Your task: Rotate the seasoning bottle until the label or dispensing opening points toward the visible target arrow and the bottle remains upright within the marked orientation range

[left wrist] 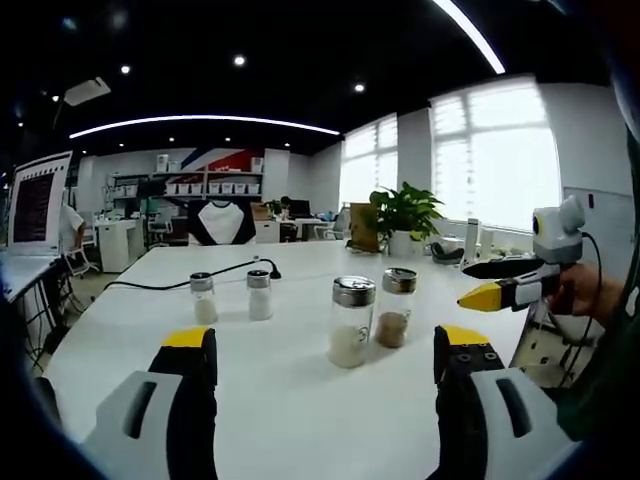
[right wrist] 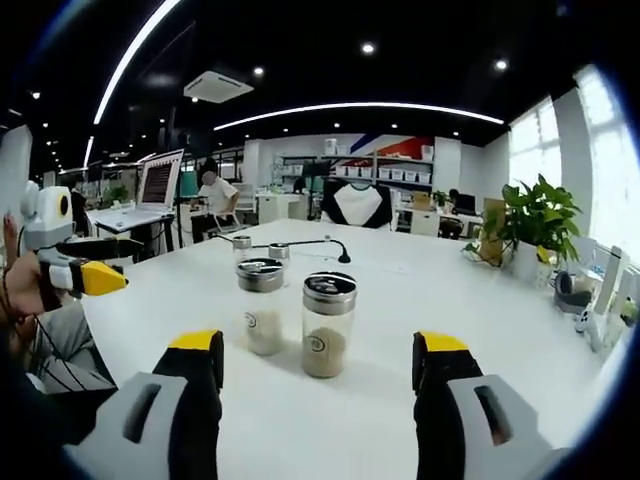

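Two glass seasoning bottles with metal lids stand upright and close together on the white table (left wrist: 300,420). One holds white powder (left wrist: 351,322) (right wrist: 262,305), the other brown powder (left wrist: 395,308) (right wrist: 328,325). My left gripper (left wrist: 326,345) is open, its yellow-tipped jaws spread wide just short of the bottles. My right gripper (right wrist: 318,345) is open too, facing the same pair from the opposite side. Each gripper also appears in the other's view, held in a hand, the right gripper (left wrist: 497,285) at the table's right and the left gripper (right wrist: 90,262) at its left, apart from the bottles.
Two small shakers (left wrist: 204,298) (left wrist: 260,295) stand farther back beside a black cable (left wrist: 190,283). A potted plant (left wrist: 405,215) and small items sit at the window end. A screen (right wrist: 160,180) and a person (right wrist: 215,190) are beyond the table.
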`<action>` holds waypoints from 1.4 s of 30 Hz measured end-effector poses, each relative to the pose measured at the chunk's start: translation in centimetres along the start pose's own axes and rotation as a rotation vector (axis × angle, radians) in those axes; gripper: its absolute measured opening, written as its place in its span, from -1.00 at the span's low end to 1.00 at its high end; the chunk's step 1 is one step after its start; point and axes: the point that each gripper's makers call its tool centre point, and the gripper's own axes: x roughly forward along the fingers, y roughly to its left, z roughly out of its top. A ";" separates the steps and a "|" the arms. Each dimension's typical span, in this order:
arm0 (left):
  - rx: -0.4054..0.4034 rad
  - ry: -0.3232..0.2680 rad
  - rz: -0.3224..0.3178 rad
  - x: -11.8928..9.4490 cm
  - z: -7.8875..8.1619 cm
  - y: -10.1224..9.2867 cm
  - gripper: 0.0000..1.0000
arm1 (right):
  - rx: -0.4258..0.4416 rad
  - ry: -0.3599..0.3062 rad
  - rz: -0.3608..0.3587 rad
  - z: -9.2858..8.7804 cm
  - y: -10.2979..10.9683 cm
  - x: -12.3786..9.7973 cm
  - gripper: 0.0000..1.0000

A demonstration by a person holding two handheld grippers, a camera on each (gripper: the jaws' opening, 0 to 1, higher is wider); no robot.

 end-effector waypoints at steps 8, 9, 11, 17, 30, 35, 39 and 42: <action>0.012 0.006 -0.002 0.0 0.0 0.0 0.89 | 0.106 0.010 0.039 -1.2 1.3 -0.1 0.98; 0.013 0.005 -0.001 0.0 0.1 0.1 0.89 | 0.105 0.013 0.038 -1.3 1.3 -0.2 0.99; 0.013 0.004 0.000 0.1 0.2 0.2 0.89 | 0.097 0.019 0.028 -1.4 1.1 -0.2 0.99; 0.015 0.009 0.000 0.3 0.2 0.8 0.89 | 0.102 0.014 0.009 -1.3 0.2 -0.5 0.99; 0.008 -0.003 -0.016 2.0 1.4 0.9 0.85 | 0.085 0.035 0.014 -1.7 0.4 -0.6 0.96; 0.021 -0.006 0.002 2.8 2.0 1.7 0.84 | 0.089 0.041 0.009 -1.9 0.3 -0.7 0.97; 0.031 0.001 0.012 3.3 2.1 2.4 0.84 | 0.097 0.032 0.010 -1.8 0.3 -0.9 0.97; 0.045 -0.002 0.015 3.9 2.2 2.8 0.83 | 0.125 0.009 -0.005 -1.5 0.4 -1.2 0.97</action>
